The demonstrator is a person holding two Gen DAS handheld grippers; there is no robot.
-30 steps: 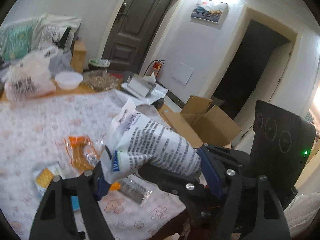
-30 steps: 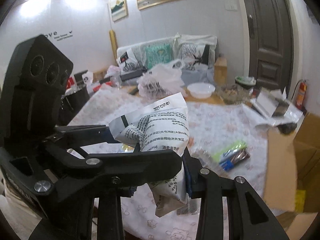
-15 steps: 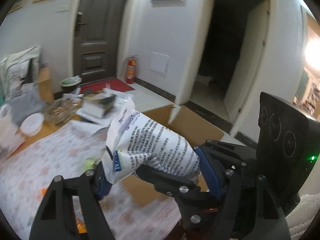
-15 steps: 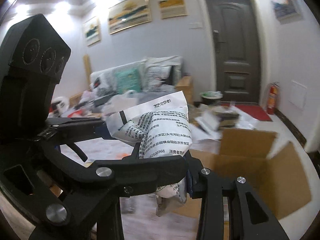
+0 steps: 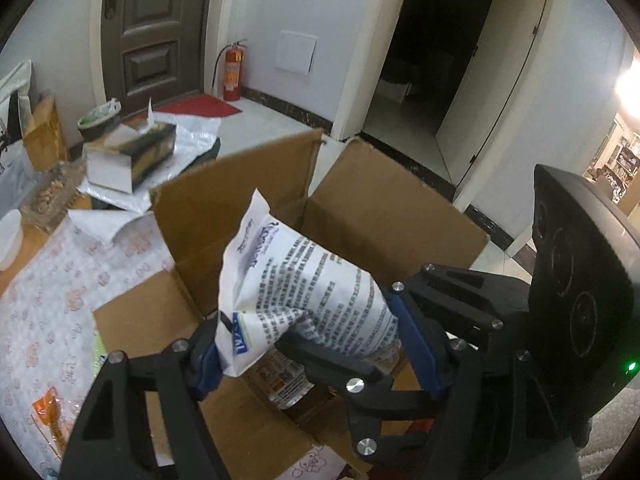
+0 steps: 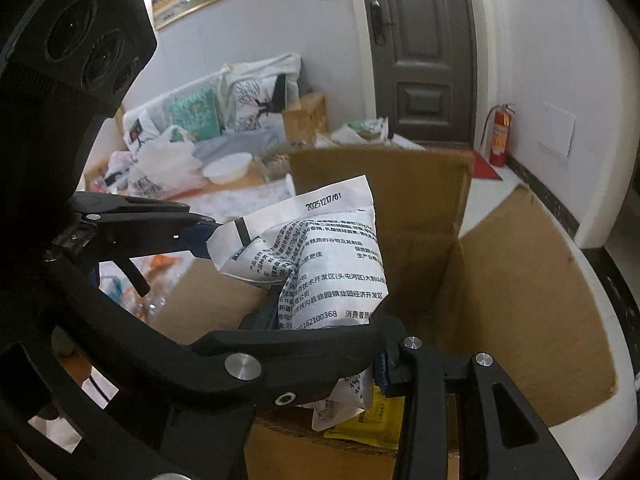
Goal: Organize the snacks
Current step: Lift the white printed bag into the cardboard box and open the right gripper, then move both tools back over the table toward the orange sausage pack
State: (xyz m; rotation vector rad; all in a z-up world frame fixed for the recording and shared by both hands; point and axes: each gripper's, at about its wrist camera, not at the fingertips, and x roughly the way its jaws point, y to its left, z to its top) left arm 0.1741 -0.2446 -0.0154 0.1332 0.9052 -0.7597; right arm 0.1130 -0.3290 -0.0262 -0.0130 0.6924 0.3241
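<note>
Two hand-held claws grip one white snack bag [image 5: 304, 292] above an open cardboard box [image 5: 384, 216] that stands against the edge of the bench [image 5: 60, 280]. In the left wrist view, the left claw [image 5: 316, 344] is closed on the bag, its blue-padded fingers [image 5: 416, 344] pressing into the bag's two sides, while the black fingers of the other claw cross in front and pinch the bag's middle. The bag, printed with dense black text and a blue label at one corner, tilts with its sealed end pointing up and away toward the raised box flaps.

In the right wrist view, the right claw [image 6: 328, 344] is likewise clamped around the snack bag [image 6: 320, 256], whose sealed top carries a stamped date. The left claw [image 6: 200, 236] reaches in from the left side of that view and holds the bag's upper corner. The bag hangs over the box opening, its lower end dipping toward the inside, where a yellow packet [image 6: 372, 420] lies on the bottom. Another printed packet [image 5: 284, 376] shows inside the box just under the bag in the left wrist view.

On the bench's patterned cloth lie an orange wrapper [image 5: 52, 404], a white bowl [image 6: 228, 166] and a tissue box [image 5: 132, 152]. A red fire extinguisher [image 5: 231, 68] stands by the dark door [image 5: 152, 28].
</note>
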